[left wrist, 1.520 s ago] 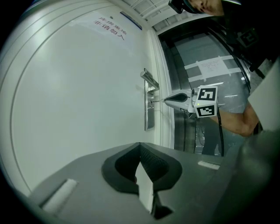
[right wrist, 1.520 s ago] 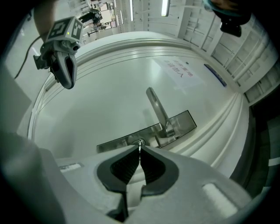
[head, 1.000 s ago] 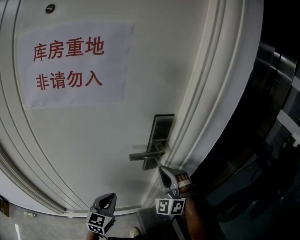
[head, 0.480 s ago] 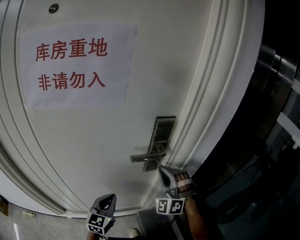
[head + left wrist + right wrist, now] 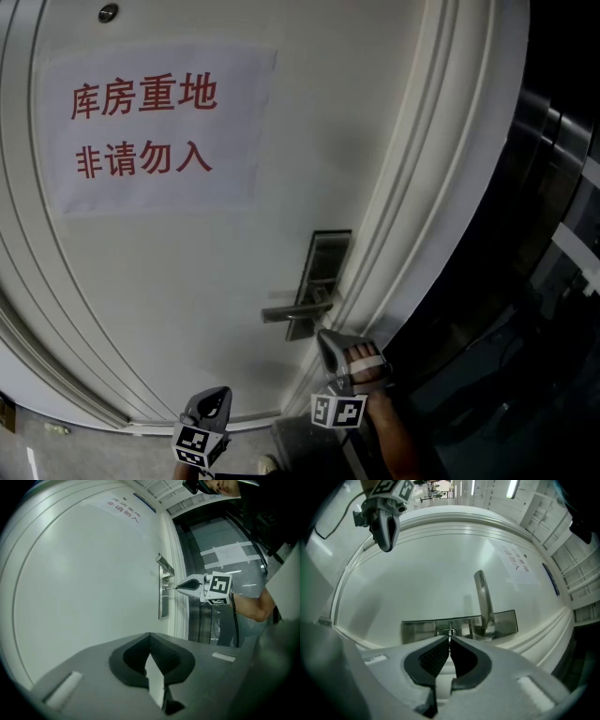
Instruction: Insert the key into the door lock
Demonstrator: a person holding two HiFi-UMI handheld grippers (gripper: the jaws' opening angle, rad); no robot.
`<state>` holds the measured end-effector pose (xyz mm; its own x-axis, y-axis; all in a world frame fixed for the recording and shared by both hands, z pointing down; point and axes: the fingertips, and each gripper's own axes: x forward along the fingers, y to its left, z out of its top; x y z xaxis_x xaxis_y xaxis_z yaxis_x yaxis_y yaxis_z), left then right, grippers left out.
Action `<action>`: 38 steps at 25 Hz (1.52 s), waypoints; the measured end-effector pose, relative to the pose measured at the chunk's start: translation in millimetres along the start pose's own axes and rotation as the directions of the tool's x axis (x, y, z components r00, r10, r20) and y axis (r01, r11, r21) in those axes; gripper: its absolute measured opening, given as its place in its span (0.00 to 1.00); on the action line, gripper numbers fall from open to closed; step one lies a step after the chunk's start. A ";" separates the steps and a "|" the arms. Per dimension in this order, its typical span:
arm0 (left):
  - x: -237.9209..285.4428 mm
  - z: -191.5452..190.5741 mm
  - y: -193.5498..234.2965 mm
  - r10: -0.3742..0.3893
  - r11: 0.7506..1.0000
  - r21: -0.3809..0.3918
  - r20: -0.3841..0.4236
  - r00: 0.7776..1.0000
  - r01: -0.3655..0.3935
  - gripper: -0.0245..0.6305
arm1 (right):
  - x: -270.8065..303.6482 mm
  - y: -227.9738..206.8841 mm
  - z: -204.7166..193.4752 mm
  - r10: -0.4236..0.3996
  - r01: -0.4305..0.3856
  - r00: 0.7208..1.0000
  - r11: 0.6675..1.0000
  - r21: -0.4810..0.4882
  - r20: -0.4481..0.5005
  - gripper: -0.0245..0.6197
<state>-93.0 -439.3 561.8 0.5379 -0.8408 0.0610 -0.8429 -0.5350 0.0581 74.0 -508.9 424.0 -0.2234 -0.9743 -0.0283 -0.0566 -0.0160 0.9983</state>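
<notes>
The white door (image 5: 187, 272) carries a steel lock plate (image 5: 324, 267) with a lever handle (image 5: 292, 310). My right gripper (image 5: 324, 337) is just below the handle, level against the plate, and is shut on a thin metal key (image 5: 450, 636). The key's tip is in the keyhole (image 5: 449, 631) of the lock plate (image 5: 417, 629), left of the handle (image 5: 483, 599). From the left gripper view, the right gripper (image 5: 178, 587) touches the plate (image 5: 162, 603) through the key (image 5: 169, 588). My left gripper (image 5: 219, 394) hangs lower left, off the door, its jaws (image 5: 150, 635) shut on nothing.
A paper sign (image 5: 150, 131) with red characters hangs on the door above the lock. Stepped door-frame mouldings (image 5: 422, 206) run right of the lock, with dark glass and metal panels (image 5: 553, 244) beyond. Grey floor (image 5: 56, 450) shows at lower left.
My right gripper has rolled a little about its own axis while staying at the lock. The left gripper has not moved.
</notes>
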 end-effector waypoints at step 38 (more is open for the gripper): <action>4.7 2.4 14.0 0.005 1.000 -0.020 0.019 1.000 -0.005 0.04 | 23.6 -2.0 2.5 0.003 -0.004 0.999 1.000 -0.028 -0.032 0.05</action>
<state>-102.3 -450.9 560.5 0.5333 -0.8449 0.0420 -0.8448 -0.5294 0.0775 66.4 -531.3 421.2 -0.1923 -0.9811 -0.0235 -0.0282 -0.0184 0.9994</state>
